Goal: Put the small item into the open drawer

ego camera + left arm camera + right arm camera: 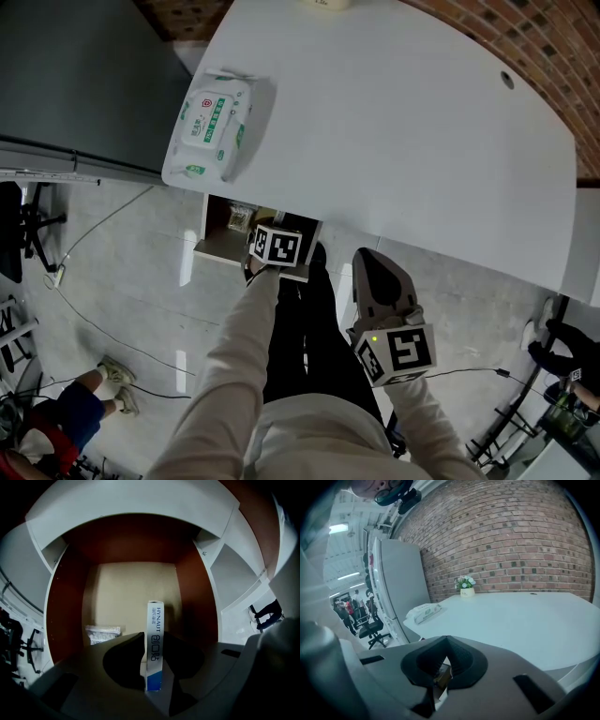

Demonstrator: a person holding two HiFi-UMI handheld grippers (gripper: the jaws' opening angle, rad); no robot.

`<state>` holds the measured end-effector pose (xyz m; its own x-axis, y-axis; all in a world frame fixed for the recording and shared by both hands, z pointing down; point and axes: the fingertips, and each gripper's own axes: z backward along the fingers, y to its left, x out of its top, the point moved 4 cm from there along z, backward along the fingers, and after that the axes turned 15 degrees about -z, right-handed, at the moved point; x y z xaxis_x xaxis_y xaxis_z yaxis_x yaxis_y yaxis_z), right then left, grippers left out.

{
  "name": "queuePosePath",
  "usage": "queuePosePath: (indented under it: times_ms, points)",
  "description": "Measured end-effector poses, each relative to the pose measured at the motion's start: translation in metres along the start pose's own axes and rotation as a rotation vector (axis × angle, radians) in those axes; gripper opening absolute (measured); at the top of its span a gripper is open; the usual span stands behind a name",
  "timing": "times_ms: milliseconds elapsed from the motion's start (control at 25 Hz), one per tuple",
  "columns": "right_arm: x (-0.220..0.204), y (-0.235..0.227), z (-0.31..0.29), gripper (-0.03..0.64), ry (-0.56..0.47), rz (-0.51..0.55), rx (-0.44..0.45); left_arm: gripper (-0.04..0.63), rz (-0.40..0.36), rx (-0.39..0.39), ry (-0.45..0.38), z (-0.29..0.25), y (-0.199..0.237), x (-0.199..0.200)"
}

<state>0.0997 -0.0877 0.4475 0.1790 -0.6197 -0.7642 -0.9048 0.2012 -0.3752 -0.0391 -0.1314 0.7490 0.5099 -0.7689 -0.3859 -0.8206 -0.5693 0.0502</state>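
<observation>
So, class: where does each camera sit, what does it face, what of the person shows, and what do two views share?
Head view: on the head, steeply down at white table, open drawer, sleeves, left claw, right claw.
Left gripper view: on the left claw, into the drawer; a box between its jaws.
Right gripper view: on the right claw, across the table to a brick wall.
Shared: wipes pack, head and right gripper views.

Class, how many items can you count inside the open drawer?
2. A blue-and-white box stands upright between the left gripper's jaws; a clear packet lies to its left, near the drawer wall. The gripper hides part of the floor, so more may be there.
</observation>
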Motion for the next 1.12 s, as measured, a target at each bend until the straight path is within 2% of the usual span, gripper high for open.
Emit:
queuePosePath:
  times_ms: [400, 800, 1000, 1120]
  points:
    - [0.005, 0.009, 0.007, 0.026, -0.043, 0.028, 0.026, 0.138, 0.051, 0.018, -0.121, 0.044, 0.001, 0.01]
    - [0.003, 0.019, 0.023, 0.026, -0.086, 0.011, 0.031, 0.143, 0.063, 0.04, -0.316, 0.124, 0.002, 0.029]
    - [0.007, 0.027, 0.031, 0.026, -0.115, 0.008, 0.042, 0.111, -0.012, 0.095, -0.415, 0.183, 0.005, 0.042]
    - [0.009, 0.033, 0.037, 0.026, -0.134, 0.016, 0.053, 0.085, -0.012, 0.139, -0.496, 0.215, 0.008, 0.046]
